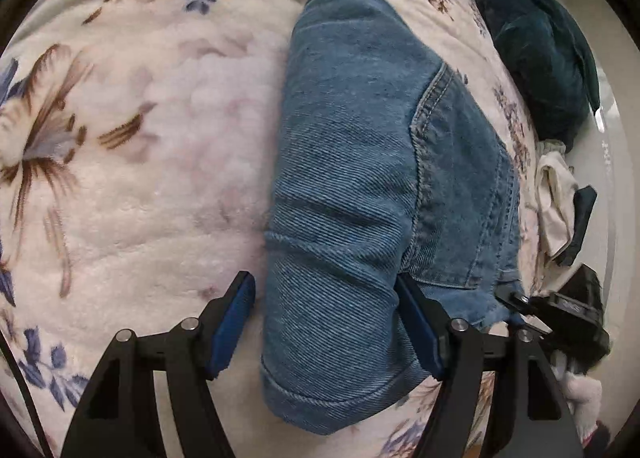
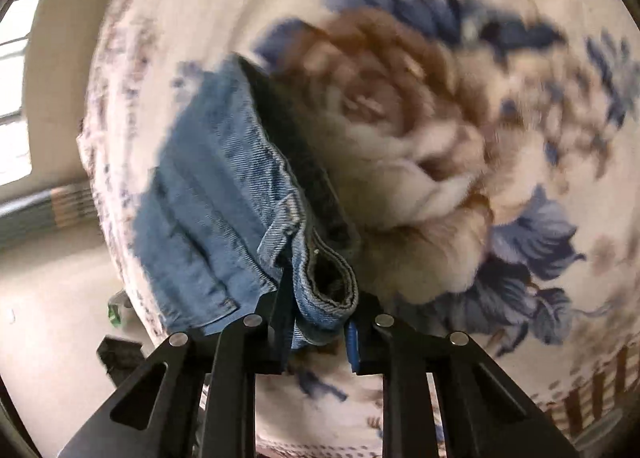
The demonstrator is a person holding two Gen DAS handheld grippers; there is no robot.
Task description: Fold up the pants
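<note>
Blue denim pants (image 1: 360, 177) lie folded on a white floral blanket (image 1: 160, 137). In the left wrist view my left gripper (image 1: 326, 298) is open, its blue-padded fingers (image 1: 236, 322) on either side of a folded pant leg with the hem near me. The right gripper's black tip (image 1: 520, 300) shows at the pants' right edge. In the right wrist view, which is blurred, my right gripper (image 2: 320, 322) is shut on the pants' waistband edge (image 2: 328, 290). The rest of the pants (image 2: 208, 193) stretches away to the upper left.
Dark teal clothing (image 1: 540, 57) lies at the blanket's far right edge, with a white and dark garment (image 1: 560, 213) below it. The bed edge and pale floor (image 2: 52, 338) show at the left of the right wrist view, with a window (image 2: 16, 97) beyond.
</note>
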